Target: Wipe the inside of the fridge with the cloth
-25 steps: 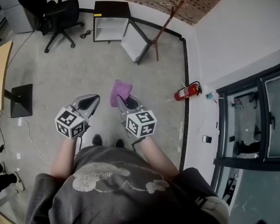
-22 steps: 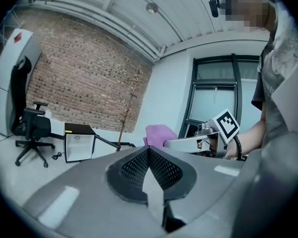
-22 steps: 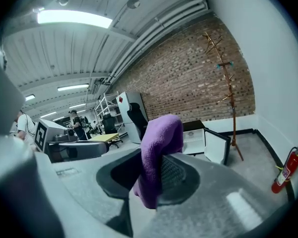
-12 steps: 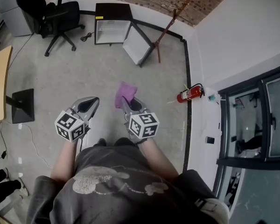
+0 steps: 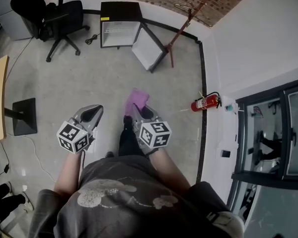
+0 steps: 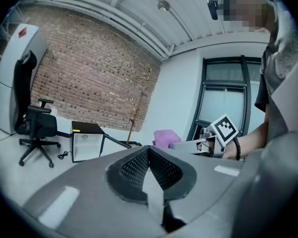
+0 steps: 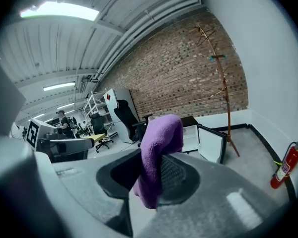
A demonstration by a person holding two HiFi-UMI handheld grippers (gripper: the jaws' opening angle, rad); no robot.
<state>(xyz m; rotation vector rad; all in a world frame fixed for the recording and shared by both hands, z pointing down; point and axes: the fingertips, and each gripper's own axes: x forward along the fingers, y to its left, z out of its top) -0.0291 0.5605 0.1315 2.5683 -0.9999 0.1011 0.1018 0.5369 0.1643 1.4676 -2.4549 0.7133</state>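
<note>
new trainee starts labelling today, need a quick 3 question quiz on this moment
1. Pick one: the right gripper is shut on A) a purple cloth, B) a yellow sponge, C) nothing.
2. True or false: the fridge has its door standing open.
3. Fill in: the red thing by the wall on the person's right is a ____.

Key: 1 A. 2 true. 3 fire extinguisher.
</note>
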